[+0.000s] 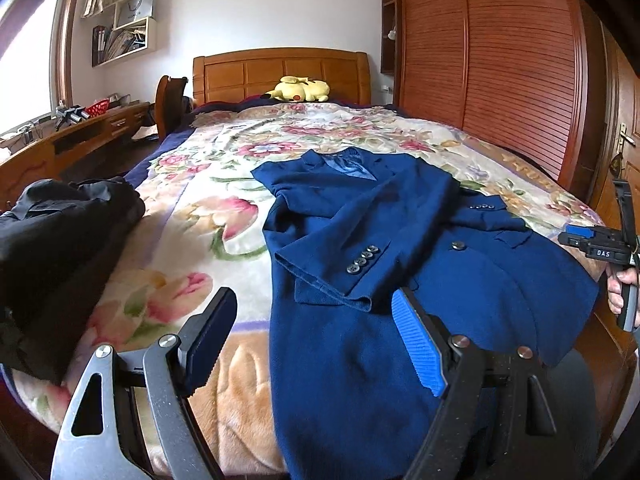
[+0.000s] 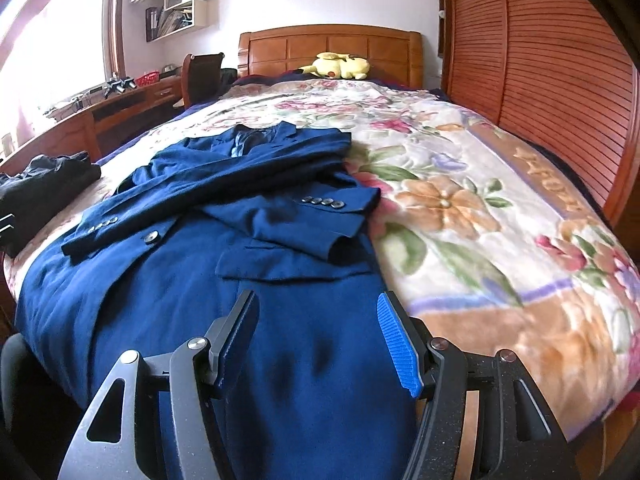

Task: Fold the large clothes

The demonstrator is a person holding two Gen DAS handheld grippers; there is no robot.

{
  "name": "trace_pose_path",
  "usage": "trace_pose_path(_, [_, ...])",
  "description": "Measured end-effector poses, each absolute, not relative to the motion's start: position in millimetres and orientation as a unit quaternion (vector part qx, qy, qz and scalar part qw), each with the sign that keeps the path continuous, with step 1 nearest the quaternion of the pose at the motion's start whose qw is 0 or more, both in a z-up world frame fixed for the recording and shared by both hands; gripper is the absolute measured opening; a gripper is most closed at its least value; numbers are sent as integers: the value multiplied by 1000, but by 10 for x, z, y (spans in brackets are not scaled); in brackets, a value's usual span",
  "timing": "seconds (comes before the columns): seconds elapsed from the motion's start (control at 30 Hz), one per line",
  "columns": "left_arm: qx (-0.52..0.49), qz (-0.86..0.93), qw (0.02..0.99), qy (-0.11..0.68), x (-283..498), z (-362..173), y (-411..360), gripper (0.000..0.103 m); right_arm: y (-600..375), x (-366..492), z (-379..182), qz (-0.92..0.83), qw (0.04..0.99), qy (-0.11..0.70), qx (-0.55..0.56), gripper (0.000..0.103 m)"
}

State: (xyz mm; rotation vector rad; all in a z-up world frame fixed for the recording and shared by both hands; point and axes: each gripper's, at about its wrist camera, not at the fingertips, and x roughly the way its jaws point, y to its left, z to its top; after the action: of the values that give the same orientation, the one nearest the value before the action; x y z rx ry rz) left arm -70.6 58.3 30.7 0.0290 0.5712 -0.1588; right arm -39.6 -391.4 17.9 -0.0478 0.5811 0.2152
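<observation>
Jacket (image 2: 224,280) hem over bed (image 2: 500,220) edge, bare blanket rightward.

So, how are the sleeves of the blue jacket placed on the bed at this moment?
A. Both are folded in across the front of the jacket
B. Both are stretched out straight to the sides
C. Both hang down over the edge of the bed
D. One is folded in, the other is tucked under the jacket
A: on the blue jacket, both buttoned cuffs lie across its front, above the pocket flap.
</observation>
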Motion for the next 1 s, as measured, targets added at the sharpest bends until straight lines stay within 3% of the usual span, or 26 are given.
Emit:
trace_pose_path(0.3, [21, -76, 952, 297, -813, 30, 684, 81, -4031, -460, 93, 113, 940, 321, -33, 64])
trace_pose_path(0.53, [-4, -87, 939, 331, -812, -270, 785, 58, -4057, -493, -1, 112, 934, 337, -36, 64])
trace_pose_path(0.77, [-7, -85, 935, 344, -866, -403, 808, 54, -4100, -518, -98, 103, 931, 348, -35, 64])
trace_pose_path(0.83, [-7, -89, 936, 341, -882, -409, 796, 44, -4098, -520, -114, 107, 929, 352, -35, 64])
trace_pose_path(0.9, [-6, -90, 935, 342, -880, -409, 791, 42, -4091, -519, -120, 110, 928, 355, -35, 63])
trace_pose_path(1.0, [-9, -93, 935, 341, -869, -402, 800, 35, -4091, -522, -122, 128, 925, 358, -29, 51])
